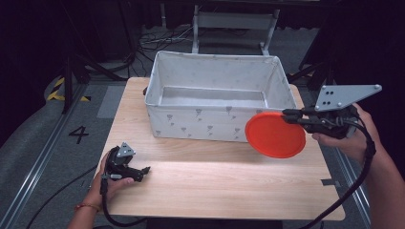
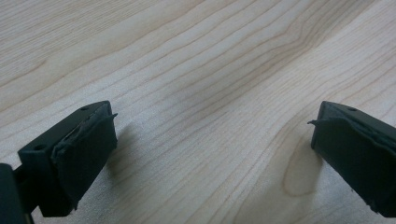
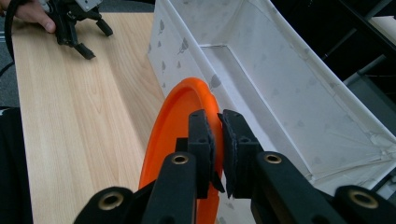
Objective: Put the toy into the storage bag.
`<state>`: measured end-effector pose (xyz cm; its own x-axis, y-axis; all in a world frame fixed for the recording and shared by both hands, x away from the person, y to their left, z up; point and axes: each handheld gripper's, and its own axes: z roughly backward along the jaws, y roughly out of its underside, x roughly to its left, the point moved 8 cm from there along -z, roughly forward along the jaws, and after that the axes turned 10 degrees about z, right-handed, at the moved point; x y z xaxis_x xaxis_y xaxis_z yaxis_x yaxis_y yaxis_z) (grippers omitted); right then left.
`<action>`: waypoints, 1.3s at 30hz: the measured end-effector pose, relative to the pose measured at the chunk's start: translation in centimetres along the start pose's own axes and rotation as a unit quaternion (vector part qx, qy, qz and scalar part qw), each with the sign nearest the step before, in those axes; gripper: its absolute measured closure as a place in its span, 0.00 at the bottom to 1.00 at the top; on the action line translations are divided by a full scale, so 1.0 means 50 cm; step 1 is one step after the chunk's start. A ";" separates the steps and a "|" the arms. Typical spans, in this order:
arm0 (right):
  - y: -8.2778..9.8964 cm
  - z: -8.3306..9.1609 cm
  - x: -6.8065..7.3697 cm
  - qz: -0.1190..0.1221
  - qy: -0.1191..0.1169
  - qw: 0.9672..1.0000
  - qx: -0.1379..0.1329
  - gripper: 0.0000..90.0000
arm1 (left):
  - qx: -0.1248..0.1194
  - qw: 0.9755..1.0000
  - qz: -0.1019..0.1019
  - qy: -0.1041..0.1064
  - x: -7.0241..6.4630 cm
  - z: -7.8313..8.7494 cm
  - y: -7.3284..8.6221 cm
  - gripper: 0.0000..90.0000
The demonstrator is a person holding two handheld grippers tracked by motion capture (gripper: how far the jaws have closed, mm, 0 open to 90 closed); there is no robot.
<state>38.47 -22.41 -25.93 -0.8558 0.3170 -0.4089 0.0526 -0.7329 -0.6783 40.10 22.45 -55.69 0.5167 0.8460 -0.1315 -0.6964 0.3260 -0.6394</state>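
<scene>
An orange plate [image 1: 275,135] hangs in the air in front of the white fabric bin's [image 1: 219,125] right front corner, tilted toward the camera. My right gripper [image 1: 288,116] is shut on its right rim. In the right gripper view the two black jaws pinch the plate [image 3: 173,126] edge-on, with the bin [image 3: 280,88] just beyond it. My left gripper [image 1: 144,171] rests low on the table near the left front, open, with bare wood between its jaws [image 2: 210,140].
The light wooden table [image 1: 215,181] carries the bin at its far half. A strip of tape [image 1: 329,182] sits near the right edge. Cables trail from both grippers off the front. Dark floor, rails and a stand lie behind the table.
</scene>
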 end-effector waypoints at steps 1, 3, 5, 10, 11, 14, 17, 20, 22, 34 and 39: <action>-0.002 0.001 -0.006 0.000 0.001 1.000 0.001 0.92 | 0.000 1.000 0.000 0.000 0.000 0.000 0.000 0.01; -0.009 0.004 -0.020 0.000 0.006 1.000 0.000 0.92 | 0.000 1.000 0.000 0.000 0.000 0.000 0.000 0.01; -0.011 0.005 -0.024 -0.001 0.007 1.000 -0.001 0.92 | 0.000 1.000 0.000 0.000 0.000 0.000 0.000 0.01; -0.030 0.008 -0.054 -0.001 0.015 1.000 0.000 0.92 | 0.000 1.000 0.000 0.000 0.000 0.000 0.000 0.01; -0.033 0.008 -0.058 -0.001 0.016 1.000 0.001 0.92 | 0.000 1.000 0.000 0.000 0.000 0.000 0.000 0.01; -0.041 0.010 -0.070 0.004 0.023 1.000 0.006 0.92 | 0.000 1.000 0.000 0.000 0.000 0.000 0.000 0.01; -0.052 0.014 -0.088 0.004 0.028 1.000 0.006 0.92 | 0.000 1.000 0.000 0.000 0.000 0.000 0.000 0.01; -0.058 0.014 -0.104 0.002 0.031 0.999 0.005 0.92 | 0.000 1.000 0.000 0.000 0.000 0.000 0.000 0.01; -0.061 0.013 -0.115 0.000 0.030 1.000 0.003 0.92 | 0.000 1.000 0.000 0.000 0.000 0.000 0.000 0.01; -0.075 -0.009 -0.177 -0.007 0.038 0.999 0.007 0.92 | 0.000 1.000 0.000 0.000 0.000 0.000 0.000 0.01; -0.078 -0.031 -0.207 -0.014 0.039 0.999 0.011 0.92 | 0.000 1.000 0.000 0.000 0.000 0.000 0.000 0.01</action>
<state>47.91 -21.92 -19.99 -0.8138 0.3835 -0.4366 0.0167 -0.7356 -0.6772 40.09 22.45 -55.69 0.5171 0.8457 -0.1319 -0.6967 0.3264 -0.6388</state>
